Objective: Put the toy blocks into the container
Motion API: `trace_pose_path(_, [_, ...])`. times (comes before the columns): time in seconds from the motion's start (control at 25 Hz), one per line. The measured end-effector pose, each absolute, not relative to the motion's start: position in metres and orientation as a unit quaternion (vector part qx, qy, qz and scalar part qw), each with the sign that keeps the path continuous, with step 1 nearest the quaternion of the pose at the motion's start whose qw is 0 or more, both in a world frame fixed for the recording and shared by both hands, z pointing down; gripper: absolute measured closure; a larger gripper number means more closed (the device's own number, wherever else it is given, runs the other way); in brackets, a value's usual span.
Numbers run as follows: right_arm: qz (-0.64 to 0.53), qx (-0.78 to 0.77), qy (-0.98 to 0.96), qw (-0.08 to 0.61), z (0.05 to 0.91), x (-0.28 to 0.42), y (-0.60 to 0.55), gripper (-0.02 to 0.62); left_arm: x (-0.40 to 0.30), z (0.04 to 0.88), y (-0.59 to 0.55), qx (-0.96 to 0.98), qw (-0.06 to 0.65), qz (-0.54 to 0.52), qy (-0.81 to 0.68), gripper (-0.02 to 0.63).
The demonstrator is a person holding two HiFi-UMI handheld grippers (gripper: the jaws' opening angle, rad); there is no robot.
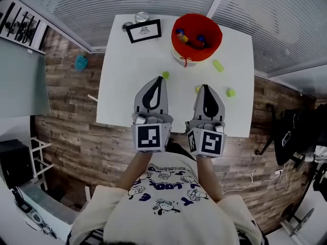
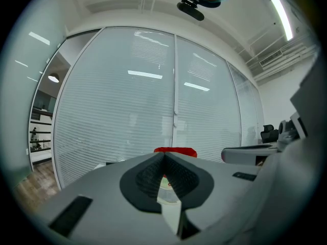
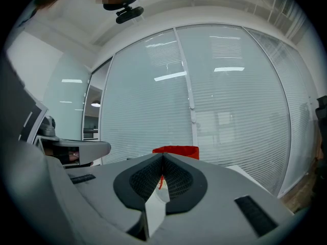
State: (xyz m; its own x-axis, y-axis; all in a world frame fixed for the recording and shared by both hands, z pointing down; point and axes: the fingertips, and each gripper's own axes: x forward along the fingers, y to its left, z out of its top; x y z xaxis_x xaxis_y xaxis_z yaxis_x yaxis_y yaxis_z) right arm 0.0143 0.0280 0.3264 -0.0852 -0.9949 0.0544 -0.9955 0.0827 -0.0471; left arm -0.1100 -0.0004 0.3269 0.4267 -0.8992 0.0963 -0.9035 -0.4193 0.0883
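I have both claws over the near half of the white table (image 1: 122,96), the left claw (image 1: 159,78) and the right claw (image 1: 206,86) each with jaws pressed together and empty. The red container (image 1: 179,47) stands at the far edge and holds a few toy blocks (image 1: 190,39). Green blocks (image 1: 218,65) lie loose on the table. A yellowish piece (image 1: 197,89) beside the right claw's tip is probably another.

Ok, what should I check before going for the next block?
1. Left gripper empty: ok, jaws together on nothing.
2. Right gripper empty: ok, likewise shut.
3. Jaws open for a pick: not ok.
4. Red round container upright, mouth open: ok.
5. Table cleared: not ok; small green block, pale green block and bright green block lie on the white table.
6. Yellowish bit beside the right gripper: cannot tell what it is.
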Motion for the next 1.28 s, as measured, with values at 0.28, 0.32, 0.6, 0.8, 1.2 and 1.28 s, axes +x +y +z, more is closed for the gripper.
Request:
trace_pose_path(0.28, [0.041, 0.679, -0.732, 0.011, 0.334, 0.011, 0.008, 0.565, -0.113, 0.334, -0.02, 0.844, 0.072, 0.028, -0.531, 0.578])
trace_pose_path(0.32, [0.044, 0.681, -0.731, 0.013, 0.335, 0.011, 0.006, 0.565, -0.113, 0.336, -0.023, 0.844, 0.071, 0.028, -0.53, 0.578])
trace_pose_path(0.6, [0.055, 0.689, -0.722, 0.021, 0.345, 0.011, -0.007, 0.565, -0.109, 0.35, -0.035, 0.851, 0.088, 0.045, -0.516, 0.578])
trace_pose_path(0.8, [0.062, 0.693, -0.718, 0.025, 0.351, 0.01, -0.011, 0.565, -0.111, 0.356, -0.04, 0.85, 0.097, 0.048, -0.515, 0.578])
trace_pose_path(1.2, [0.08, 0.688, -0.721, 0.031, 0.366, 0.007, -0.012, 0.565, -0.108, 0.373, -0.038, 0.85, 0.107, 0.071, -0.51, 0.578])
trace_pose_path(1.28, [0.086, 0.687, -0.721, 0.033, 0.368, 0.008, -0.011, 0.565, -0.108, 0.377, -0.038, 0.848, 0.114, 0.076, -0.513, 0.578])
